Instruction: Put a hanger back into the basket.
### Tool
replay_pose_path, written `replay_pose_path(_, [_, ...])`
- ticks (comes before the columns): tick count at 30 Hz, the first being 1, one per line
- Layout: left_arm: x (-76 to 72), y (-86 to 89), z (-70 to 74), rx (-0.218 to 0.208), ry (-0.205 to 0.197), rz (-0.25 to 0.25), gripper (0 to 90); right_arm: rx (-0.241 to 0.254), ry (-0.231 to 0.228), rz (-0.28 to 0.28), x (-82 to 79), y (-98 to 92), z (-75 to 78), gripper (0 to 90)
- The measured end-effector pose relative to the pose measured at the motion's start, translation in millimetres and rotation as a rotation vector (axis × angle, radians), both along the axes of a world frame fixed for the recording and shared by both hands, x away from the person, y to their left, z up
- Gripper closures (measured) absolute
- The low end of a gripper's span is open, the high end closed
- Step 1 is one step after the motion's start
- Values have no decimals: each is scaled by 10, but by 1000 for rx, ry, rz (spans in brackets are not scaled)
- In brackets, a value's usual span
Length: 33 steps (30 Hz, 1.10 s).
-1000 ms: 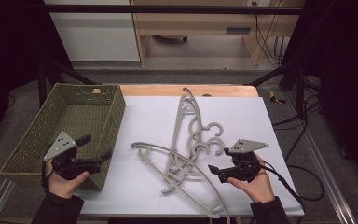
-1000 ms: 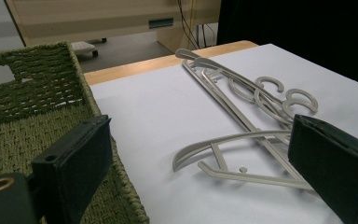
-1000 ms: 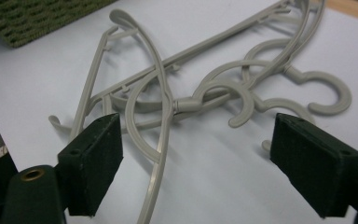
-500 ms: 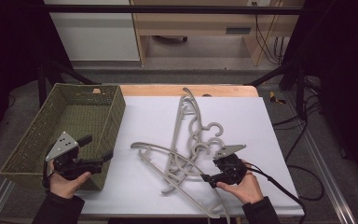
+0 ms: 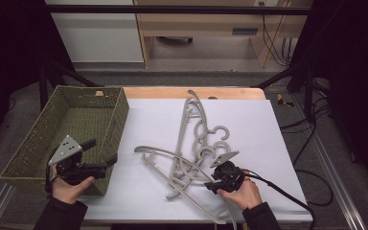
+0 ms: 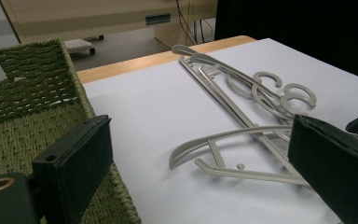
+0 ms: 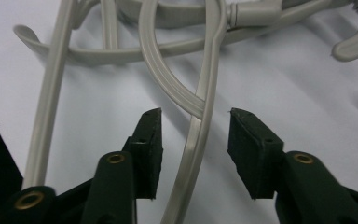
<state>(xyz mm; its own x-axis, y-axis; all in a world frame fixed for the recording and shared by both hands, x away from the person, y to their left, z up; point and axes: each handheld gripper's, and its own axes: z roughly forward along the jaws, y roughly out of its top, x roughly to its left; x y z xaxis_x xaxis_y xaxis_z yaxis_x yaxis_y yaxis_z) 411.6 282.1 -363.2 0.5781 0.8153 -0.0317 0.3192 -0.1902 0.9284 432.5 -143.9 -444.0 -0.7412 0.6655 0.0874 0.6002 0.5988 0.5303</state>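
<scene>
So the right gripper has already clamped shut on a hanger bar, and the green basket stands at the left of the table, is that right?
Not quite. In the right gripper view, the right gripper straddles the hanger bar, its closing jaws not yet touching it. The green basket does stand at the left.

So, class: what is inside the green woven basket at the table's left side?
The green woven basket shows only its own woven floor and walls, with nothing lying on them. Its near right corner is covered by the left gripper, so that spot cannot be checked.

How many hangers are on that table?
About 4, in one tangled pile: two or so pointing toward the far edge, one curved toward the basket, one by the right gripper. Overlaps may hide more.
</scene>
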Motion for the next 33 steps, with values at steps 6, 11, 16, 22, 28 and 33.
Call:
replay_pose_path(6, [4, -15, -9, -2, 4, 0, 61, -13, 24, 10, 24, 18, -48, 689])
replay_pose_path(11, [5, -26, -13, 3, 6, -3, 61, -12, 32, 8, 36, 24, -65, 739])
replay_pose_path(16, [9, -29, -19, 9, 9, -4, 61, -6, 51, -23, 56, 11, -59, 776])
replay_pose_path(22, [10, -37, -22, 5, 9, -7, 61, 12, 66, -29, 59, -3, -39, 811])
replay_pose_path(28, [2, -52, -17, 8, 8, -16, 62, 26, 62, -28, 43, -23, 10, 814])
replay_pose_path(33, [-4, -62, -10, 23, 11, -28, 64, 39, 49, -8, 27, -56, 68, 816])
